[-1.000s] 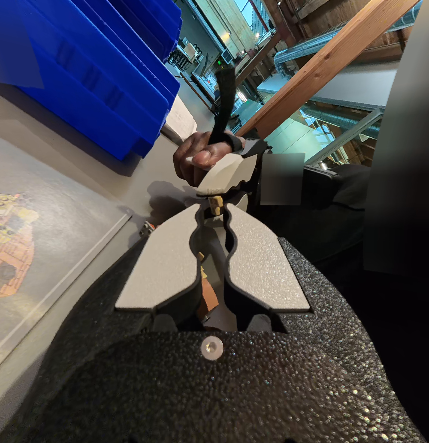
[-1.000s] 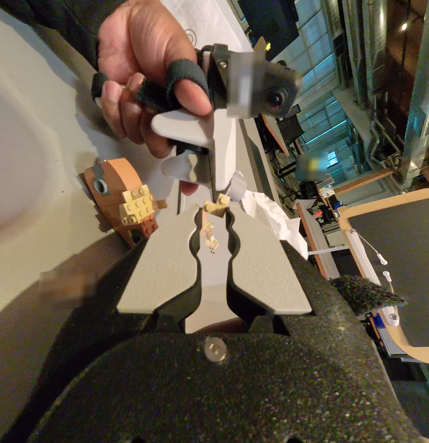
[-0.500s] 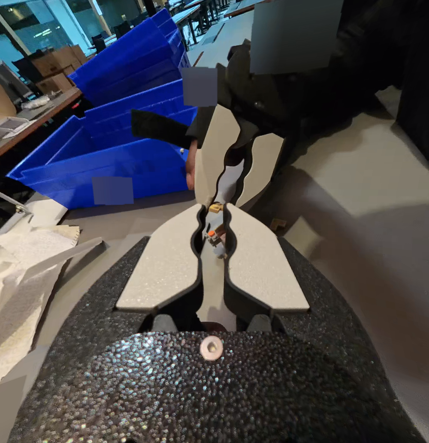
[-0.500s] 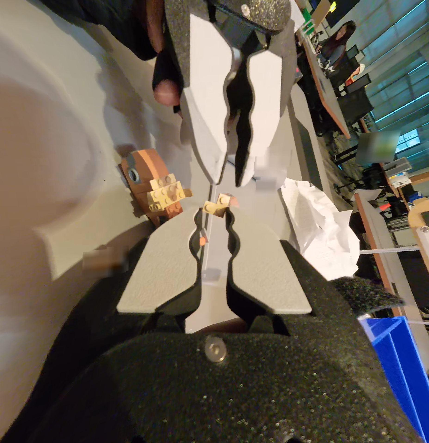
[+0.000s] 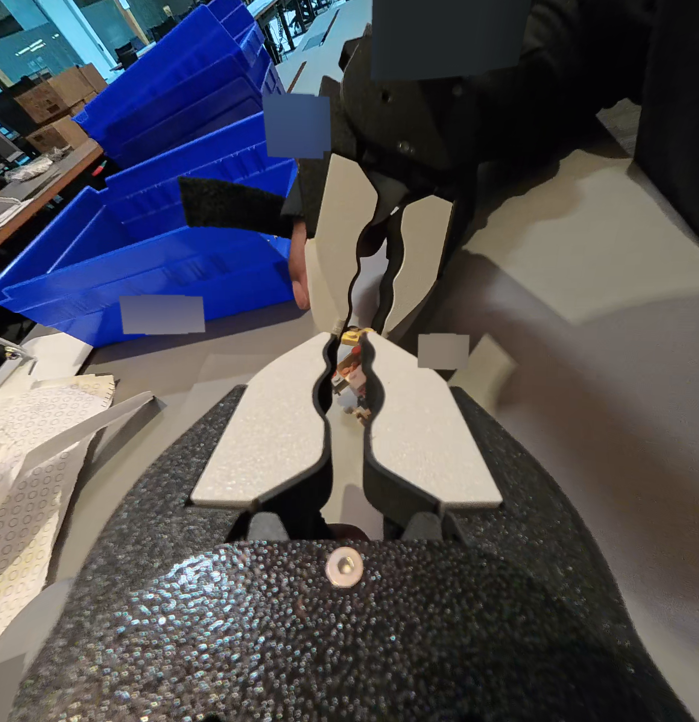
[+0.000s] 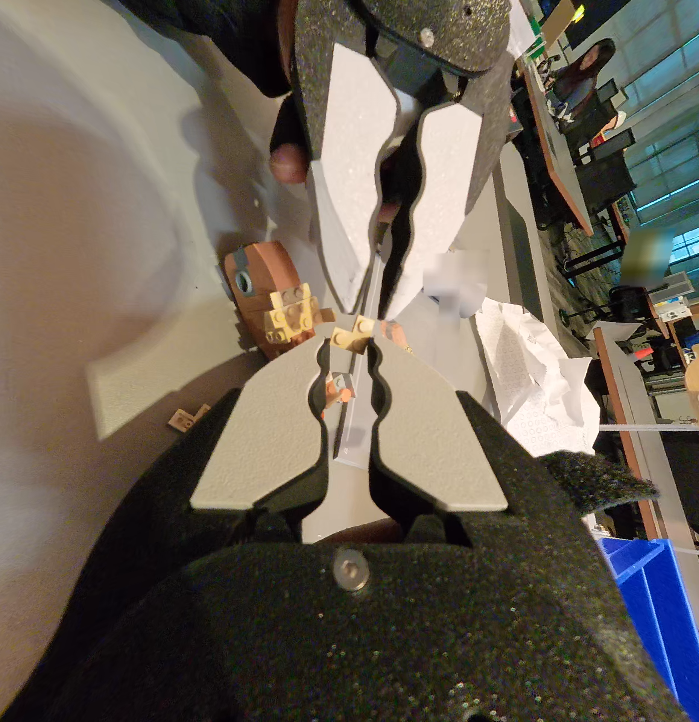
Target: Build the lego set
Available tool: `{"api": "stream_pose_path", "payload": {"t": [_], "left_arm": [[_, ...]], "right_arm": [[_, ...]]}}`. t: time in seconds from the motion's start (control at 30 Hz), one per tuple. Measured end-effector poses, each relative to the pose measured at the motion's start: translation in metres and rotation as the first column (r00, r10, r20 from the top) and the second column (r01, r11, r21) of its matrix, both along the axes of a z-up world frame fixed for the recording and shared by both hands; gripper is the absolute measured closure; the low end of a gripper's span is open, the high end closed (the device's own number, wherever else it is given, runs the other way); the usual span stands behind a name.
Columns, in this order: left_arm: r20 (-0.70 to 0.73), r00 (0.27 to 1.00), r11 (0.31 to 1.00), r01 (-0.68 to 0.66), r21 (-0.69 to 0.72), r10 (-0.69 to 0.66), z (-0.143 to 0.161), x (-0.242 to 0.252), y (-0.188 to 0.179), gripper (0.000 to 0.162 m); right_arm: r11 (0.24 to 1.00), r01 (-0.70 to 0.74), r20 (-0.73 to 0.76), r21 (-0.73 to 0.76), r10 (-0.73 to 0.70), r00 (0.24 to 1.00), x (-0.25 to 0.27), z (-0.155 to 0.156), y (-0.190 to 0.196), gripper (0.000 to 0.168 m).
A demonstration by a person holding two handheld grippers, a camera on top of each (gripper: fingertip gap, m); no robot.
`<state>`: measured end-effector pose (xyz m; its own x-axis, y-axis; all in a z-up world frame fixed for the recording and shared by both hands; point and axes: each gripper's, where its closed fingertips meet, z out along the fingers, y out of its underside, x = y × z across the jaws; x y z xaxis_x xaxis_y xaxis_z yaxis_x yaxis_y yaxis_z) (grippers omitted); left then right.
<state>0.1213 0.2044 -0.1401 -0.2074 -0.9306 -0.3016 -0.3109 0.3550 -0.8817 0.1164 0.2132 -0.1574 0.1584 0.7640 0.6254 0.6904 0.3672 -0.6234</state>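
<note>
Right now a small tan lego plate (image 6: 350, 336) sits pinched at the tips of my right tool (image 6: 348, 344), clenched on it, above the grey surface (image 6: 86, 187). My left tool (image 5: 346, 339) meets it tip to tip from twelve o'clock, jaws narrowed, though I cannot tell what they grip. At ten o'clock of the plate lies the brown lego build (image 6: 268, 289). Crumpled white paper (image 6: 535, 371) lies at three o'clock, and blue bins (image 5: 164, 218) stand farther out.
</note>
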Motion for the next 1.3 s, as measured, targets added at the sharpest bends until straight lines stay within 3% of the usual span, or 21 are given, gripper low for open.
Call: {"api": "stream_pose_path", "payload": {"t": [0.03,0.47,0.7,0.9,1.17,1.3], "left_arm": [[-0.002,1.0,1.0,0.007,-0.003,-0.007,-0.001,0.0,-0.001,0.151],[-0.032,0.999,0.999,-0.024,-0.034,0.023,-0.007,0.003,0.003,0.155],[-0.067,0.99,0.965,-0.135,-0.225,0.123,-0.011,0.003,0.015,0.155],[-0.14,0.975,0.925,-0.211,-0.315,0.175,-0.019,0.006,0.016,0.154],[-0.192,0.953,0.89,-0.288,-0.353,0.233,-0.022,0.006,0.015,0.154],[-0.205,0.949,0.892,-0.299,-0.34,0.24,-0.024,0.005,0.015,0.154]], "right_arm": [[1.0,-0.001,0.002,0.0,0.001,1.0,0.0,0.0,0.0,0.15],[1.0,0.017,0.015,0.006,-0.017,1.0,0.004,-0.003,0.002,0.149],[0.97,0.115,0.045,-0.212,-0.108,0.993,0.032,-0.026,-0.002,0.126],[0.933,0.217,0.057,-0.287,-0.209,0.976,0.043,-0.034,-0.005,0.132],[0.915,0.242,0.04,-0.322,-0.242,0.969,0.039,-0.046,0.002,0.13],[0.918,0.229,0.01,-0.322,-0.239,0.971,0.034,-0.044,0.002,0.138]]}}
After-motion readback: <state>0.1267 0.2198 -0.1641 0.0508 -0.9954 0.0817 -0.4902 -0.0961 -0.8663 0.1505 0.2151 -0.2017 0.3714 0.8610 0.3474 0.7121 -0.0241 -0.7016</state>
